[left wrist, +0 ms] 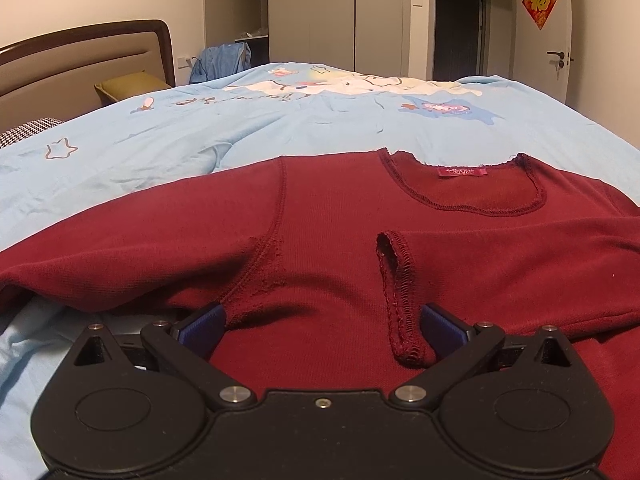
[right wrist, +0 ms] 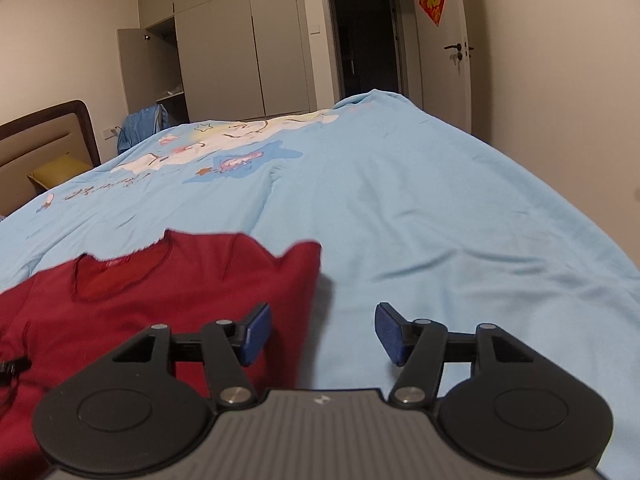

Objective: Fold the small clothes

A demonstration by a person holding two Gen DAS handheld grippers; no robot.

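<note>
A dark red long-sleeved top (left wrist: 328, 216) lies on the light blue bedspread (left wrist: 200, 132), neckline with a red label away from me. One sleeve is folded across the chest, its cuff (left wrist: 400, 292) between my left fingers. My left gripper (left wrist: 320, 328) is open, low over the top's lower body, its blue pads on either side of the cloth. The other sleeve stretches out to the left. In the right wrist view the top (right wrist: 160, 300) lies at lower left. My right gripper (right wrist: 323, 330) is open and empty above the top's right edge and the bedspread (right wrist: 440, 220).
The bed has a padded headboard (left wrist: 80, 64) at the left with a yellow cushion (left wrist: 128, 86) beside it. Grey wardrobes (right wrist: 224, 48), a dark doorway and a white door (right wrist: 452, 40) stand beyond the bed. A blue garment (left wrist: 220, 60) hangs by the wardrobe.
</note>
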